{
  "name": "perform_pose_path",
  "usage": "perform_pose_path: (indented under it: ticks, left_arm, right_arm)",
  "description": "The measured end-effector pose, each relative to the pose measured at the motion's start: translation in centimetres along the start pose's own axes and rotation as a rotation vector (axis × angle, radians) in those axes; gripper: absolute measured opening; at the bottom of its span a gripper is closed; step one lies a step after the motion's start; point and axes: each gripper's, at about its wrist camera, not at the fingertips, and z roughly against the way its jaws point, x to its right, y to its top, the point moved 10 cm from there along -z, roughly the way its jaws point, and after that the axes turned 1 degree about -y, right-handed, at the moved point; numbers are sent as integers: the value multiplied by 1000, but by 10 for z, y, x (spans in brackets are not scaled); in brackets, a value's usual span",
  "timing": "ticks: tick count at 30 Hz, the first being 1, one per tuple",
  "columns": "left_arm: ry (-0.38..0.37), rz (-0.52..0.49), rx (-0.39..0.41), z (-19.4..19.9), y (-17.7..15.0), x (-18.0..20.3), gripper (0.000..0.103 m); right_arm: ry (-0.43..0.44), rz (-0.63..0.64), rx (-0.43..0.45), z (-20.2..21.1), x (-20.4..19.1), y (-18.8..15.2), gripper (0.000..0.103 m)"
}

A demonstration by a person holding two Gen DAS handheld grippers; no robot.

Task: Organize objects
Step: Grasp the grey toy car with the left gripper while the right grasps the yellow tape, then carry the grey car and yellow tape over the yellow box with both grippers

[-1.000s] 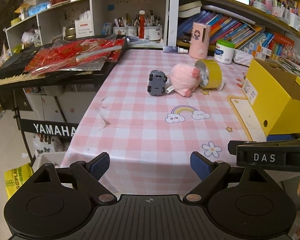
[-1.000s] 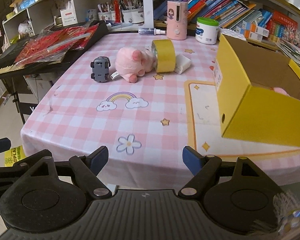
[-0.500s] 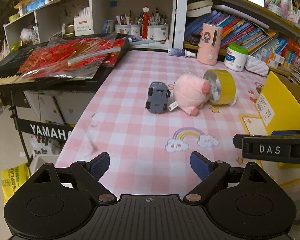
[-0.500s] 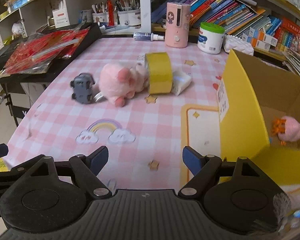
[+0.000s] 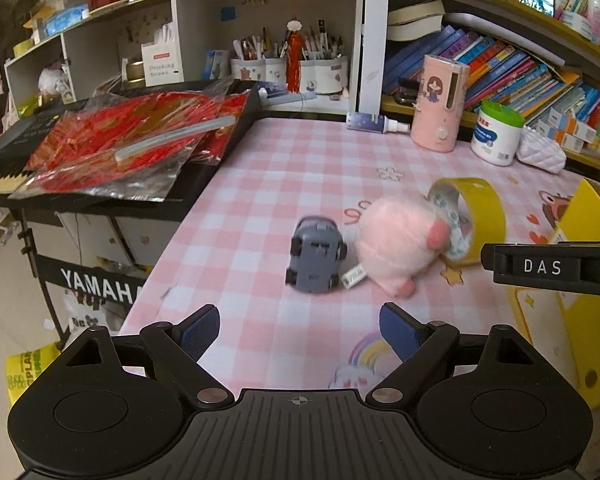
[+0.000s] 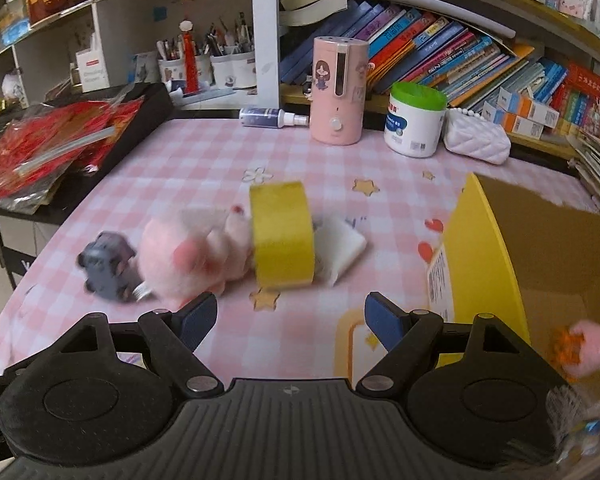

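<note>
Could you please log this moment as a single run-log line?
left hand-held gripper: open, facing toy car | right hand-held gripper: open, facing tape roll | plush pig: between them

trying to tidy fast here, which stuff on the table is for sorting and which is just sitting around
For sorting:
toy car
pink plush pig
yellow tape roll
white packet
yellow box

Just lying about:
pink humidifier
white jar with green lid
spray bottle
white pouch
red packets

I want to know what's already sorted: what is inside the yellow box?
In the right wrist view, the yellow box holds a pink fluffy toy with an orange tuft. The box wall and the right gripper hide the rest of the inside.
</note>
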Motion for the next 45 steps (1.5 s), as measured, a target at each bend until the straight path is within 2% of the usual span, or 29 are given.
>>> perform_pose_path:
  ticks: [3,9,11,15,21,22,23,25,26,27,28,36,45]
  left_arm:
    - [32,-13,-8,-16,6,-2,88]
    - [46,-46,-24,-50,19,2,83]
    - [53,-61,-40,-61,19,4,76]
    - [47,-69,-55,-76,22,9,74]
    - [43,-60,-76,-94,21,9,52]
    - [39,-53,-83,-96,21,8,44]
    - [30,-45,-94,-98,19,8,41]
    - [16,-34,-99,-97,19,7,41]
    - [6,-28,-103,-96,18,7,41]
    - [1,-24,-103,-95,18,7,41]
    - [-2,-22,-99,-91,18,6,41]
    - [-25,11,-79,-56,9,-6,41]
    - [-41,46,-55,-15,-10,-16,41]
  right_arm:
    - [-3,13,-8,-15,2,8,80]
    - [-14,41,-9,-34,3,17,80]
    - [-17,42,-10,-39,4,19,79]
    - [-19,53,-5,-48,4,24,79]
    - [-25,83,-11,-64,-2,26,75]
    - [-28,86,-13,-66,-2,26,74]
    - [-27,87,-13,-67,-2,25,72]
    - [-21,93,-12,-69,-3,26,63]
    - [-9,99,-18,-70,-4,26,53]
    - [11,100,-23,-70,-6,25,48]
    - [36,97,-30,-70,-8,24,39]
    - [80,36,-60,-48,-4,17,39]
    - [80,-3,-33,-4,0,1,38]
